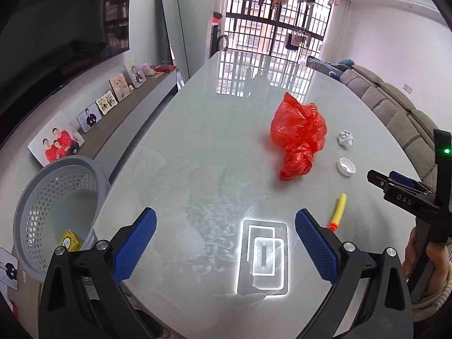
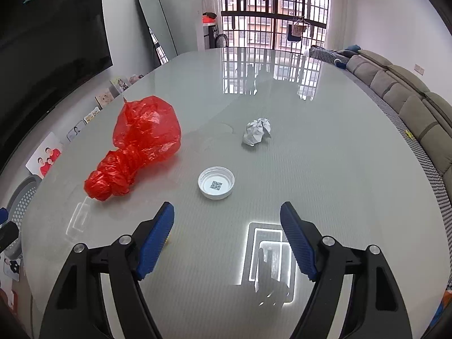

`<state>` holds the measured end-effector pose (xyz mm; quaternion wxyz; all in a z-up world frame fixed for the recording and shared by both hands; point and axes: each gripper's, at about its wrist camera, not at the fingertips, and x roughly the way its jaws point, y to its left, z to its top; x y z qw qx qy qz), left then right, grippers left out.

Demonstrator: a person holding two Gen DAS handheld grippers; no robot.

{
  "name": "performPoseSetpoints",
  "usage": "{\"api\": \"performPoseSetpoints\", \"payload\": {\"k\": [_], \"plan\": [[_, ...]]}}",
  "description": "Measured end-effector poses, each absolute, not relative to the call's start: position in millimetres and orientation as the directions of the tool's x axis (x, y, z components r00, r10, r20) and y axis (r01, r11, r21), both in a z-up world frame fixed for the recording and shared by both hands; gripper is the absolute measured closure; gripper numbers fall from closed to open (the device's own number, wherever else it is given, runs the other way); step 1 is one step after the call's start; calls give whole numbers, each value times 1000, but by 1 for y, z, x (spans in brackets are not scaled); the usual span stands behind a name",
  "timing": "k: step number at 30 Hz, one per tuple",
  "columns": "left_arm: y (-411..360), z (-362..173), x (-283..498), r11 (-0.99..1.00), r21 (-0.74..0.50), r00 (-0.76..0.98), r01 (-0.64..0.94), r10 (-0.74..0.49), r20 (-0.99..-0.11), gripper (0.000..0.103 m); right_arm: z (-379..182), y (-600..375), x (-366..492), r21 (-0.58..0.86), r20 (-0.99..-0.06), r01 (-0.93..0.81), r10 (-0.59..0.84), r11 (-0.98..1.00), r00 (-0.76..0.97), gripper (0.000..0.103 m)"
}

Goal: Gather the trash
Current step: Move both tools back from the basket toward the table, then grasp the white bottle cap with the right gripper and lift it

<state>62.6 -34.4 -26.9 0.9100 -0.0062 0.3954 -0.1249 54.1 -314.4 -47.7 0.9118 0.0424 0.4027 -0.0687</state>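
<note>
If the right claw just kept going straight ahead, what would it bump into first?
Most likely the white bottle cap, lying open side up on the table just ahead of the open right claw. The crumpled paper ball lies beyond it. Depth is hard to judge.

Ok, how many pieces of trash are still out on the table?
4. The red plastic bag lies mid-table, the crumpled paper ball to its right, the white cap nearer, and the yellow foam dart nearest. None looks hidden.
</note>
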Motion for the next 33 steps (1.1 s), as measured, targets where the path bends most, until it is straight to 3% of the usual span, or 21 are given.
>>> {"api": "performPoseSetpoints", "payload": {"k": [19, 22, 24, 26, 29, 33], "plan": [[-88, -47, 70, 966, -58, 611, 253, -207, -764, 6, -82, -315, 118, -68, -803, 47, -83, 997, 591, 29], [-91, -49, 71, 965, -57, 608, 256, -207, -767, 6, -82, -312, 121, -74, -804, 36, -81, 997, 589, 36], [-92, -50, 71, 964, -60, 605, 258, -209, -768, 6, -85, -311, 123, -74, -813, 27, -76, 997, 578, 48], [-92, -50, 72, 964, -60, 604, 258, -209, -769, 6, -84, -310, 123, -74, -810, 19, -71, 997, 582, 51], [-92, -50, 72, 964, -59, 603, 258, -209, -770, 6, -84, -307, 120, -72, -808, 2, -59, 997, 587, 63], [-96, -50, 70, 961, -57, 600, 269, -214, -771, 6, -82, -314, 117, -44, -806, 11, -42, 999, 590, 64]]}}
